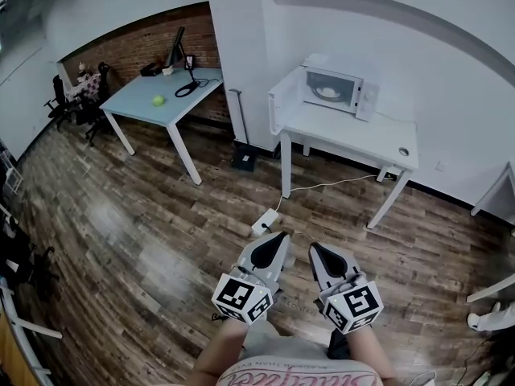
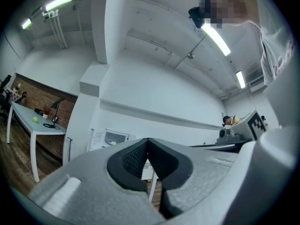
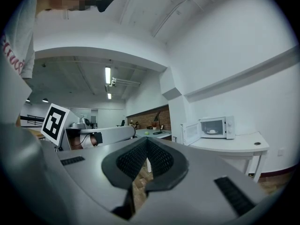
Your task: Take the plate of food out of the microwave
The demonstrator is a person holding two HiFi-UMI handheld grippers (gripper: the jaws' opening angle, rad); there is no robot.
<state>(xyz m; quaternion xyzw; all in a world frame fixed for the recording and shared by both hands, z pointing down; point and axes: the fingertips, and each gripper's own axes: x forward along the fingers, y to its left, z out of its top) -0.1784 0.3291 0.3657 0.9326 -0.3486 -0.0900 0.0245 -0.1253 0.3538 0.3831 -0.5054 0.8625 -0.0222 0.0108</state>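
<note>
Wood-plank floor (image 1: 145, 240) underfoot, wide open room, white walls.

- Left gripper (image 1: 282, 236): jaws pressed together, nothing between them. Confirmed in its own view (image 2: 148, 142).
- Right gripper (image 1: 315, 248): jaws likewise closed tip to tip and empty (image 3: 147, 140). Both are held low and side by side, pointing roughly level toward the far wall.
- Power strip (image 1: 265, 222) on the floor just ahead of the left gripper, with its cord running toward the white table (image 1: 354, 135).
- Microwave (image 1: 331, 91) sits on that table against the wall, well apart from both grippers, ahead and slightly to the right. Its door (image 1: 283, 107) is swung open to the left.
- Plate of food (image 1: 328, 92) is inside the cavity, a pale mound seen through the opening. It also shows small in the right gripper view (image 3: 212, 131).
- My read: the right gripper lines up more directly with the opening. The open door stands on the left gripper's side.
- Farther left: blue table (image 1: 161, 95) with a green ball (image 1: 158, 100), brick wall (image 1: 137, 43) behind.
</note>
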